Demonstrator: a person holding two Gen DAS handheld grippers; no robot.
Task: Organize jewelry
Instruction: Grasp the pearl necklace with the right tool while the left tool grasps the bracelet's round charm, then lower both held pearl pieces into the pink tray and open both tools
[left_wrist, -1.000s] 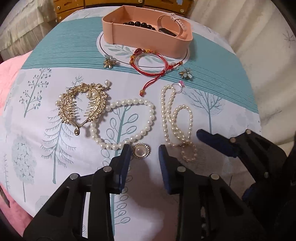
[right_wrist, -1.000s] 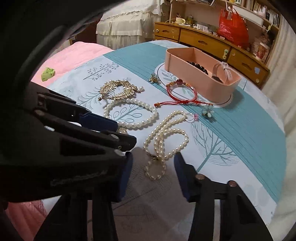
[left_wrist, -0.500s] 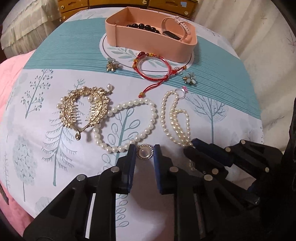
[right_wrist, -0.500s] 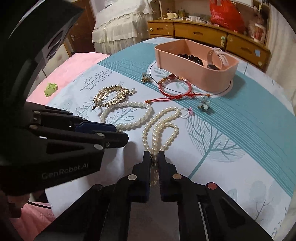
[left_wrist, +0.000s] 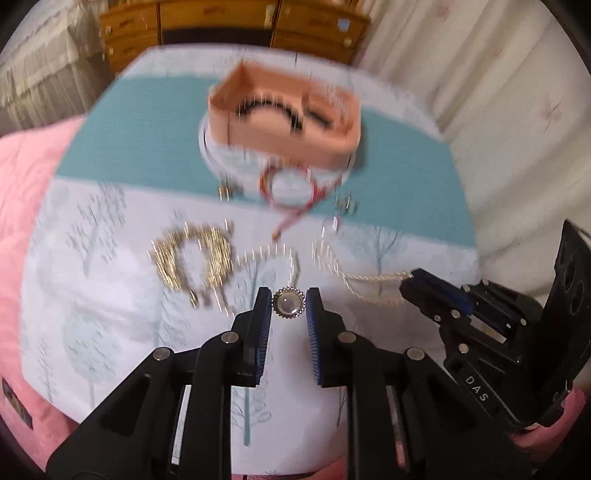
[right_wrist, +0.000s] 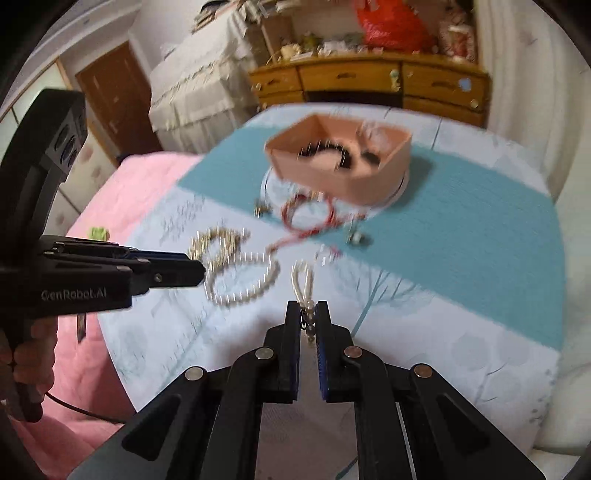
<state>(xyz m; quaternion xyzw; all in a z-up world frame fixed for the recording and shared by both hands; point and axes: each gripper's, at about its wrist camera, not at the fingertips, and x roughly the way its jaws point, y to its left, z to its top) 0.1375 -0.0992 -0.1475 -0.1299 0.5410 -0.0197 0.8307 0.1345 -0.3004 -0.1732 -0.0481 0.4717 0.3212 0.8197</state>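
Note:
My left gripper (left_wrist: 289, 302) is shut on a round pearl brooch (left_wrist: 289, 302) and holds it above the tablecloth. My right gripper (right_wrist: 308, 314) is shut on the end of a long pearl necklace (right_wrist: 303, 281), which hangs stretched from the jaws; in the left wrist view the strand (left_wrist: 373, 277) runs to the right gripper (left_wrist: 417, 282). A pink tray (left_wrist: 284, 118) with dark beads and a watch stands at the back, also in the right wrist view (right_wrist: 343, 162). Both views are blurred.
On the cloth lie a gold hair comb (left_wrist: 192, 258), a pearl bracelet (right_wrist: 240, 277), a red cord bangle (left_wrist: 291, 184) and two small flower earrings (left_wrist: 225, 188). A wooden dresser (right_wrist: 369, 81) stands behind the table. A pink quilt (right_wrist: 122, 192) lies left.
Both grippers have lifted with their pieces: the brooch has left the cloth and the pearl necklace is pulled taut and dragged. Both cameras have risen and tilted, blurring the scene.

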